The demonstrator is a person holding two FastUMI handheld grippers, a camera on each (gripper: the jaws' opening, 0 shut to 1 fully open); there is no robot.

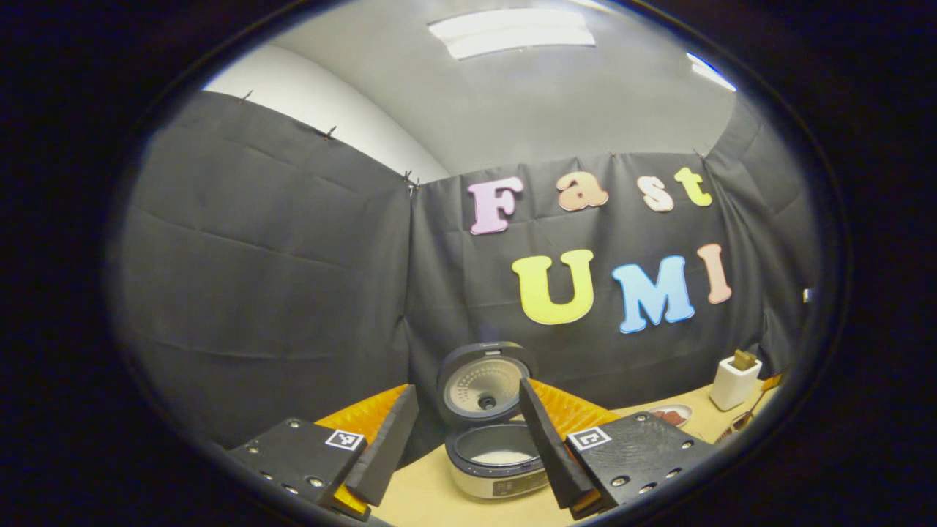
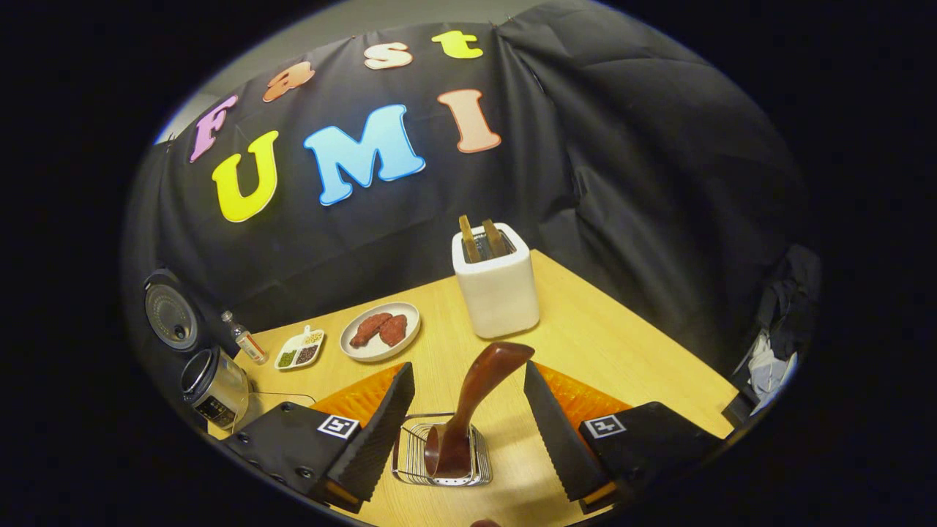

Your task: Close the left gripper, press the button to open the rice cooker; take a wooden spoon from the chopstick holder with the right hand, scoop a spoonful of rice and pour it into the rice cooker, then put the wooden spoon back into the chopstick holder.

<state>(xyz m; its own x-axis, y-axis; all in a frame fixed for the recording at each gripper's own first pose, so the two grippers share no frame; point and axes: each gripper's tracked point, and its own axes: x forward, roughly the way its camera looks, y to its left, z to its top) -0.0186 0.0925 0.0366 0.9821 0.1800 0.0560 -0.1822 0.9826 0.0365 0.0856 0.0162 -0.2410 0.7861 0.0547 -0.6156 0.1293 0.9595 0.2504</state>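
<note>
Cooker (image 1: 498,457) lid up; both hand-held grippers (image 2: 465,432) gape empty. Right: close squarely on wooden spoon (image 2: 476,399) handle in wire holder (image 2: 410,468).

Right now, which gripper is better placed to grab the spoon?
Right. The right gripper is open with the spoon standing in its holder between its fingers. The left gripper faces the open cooker.

The left gripper (image 1: 468,446) hangs above the table with its two fingers (image 1: 384,450) spread wide apart and gripping nothing, while the right gripper (image 2: 466,432), tilted downward, likewise holds its fingers (image 2: 370,439) parted and clear of any contact.
</note>
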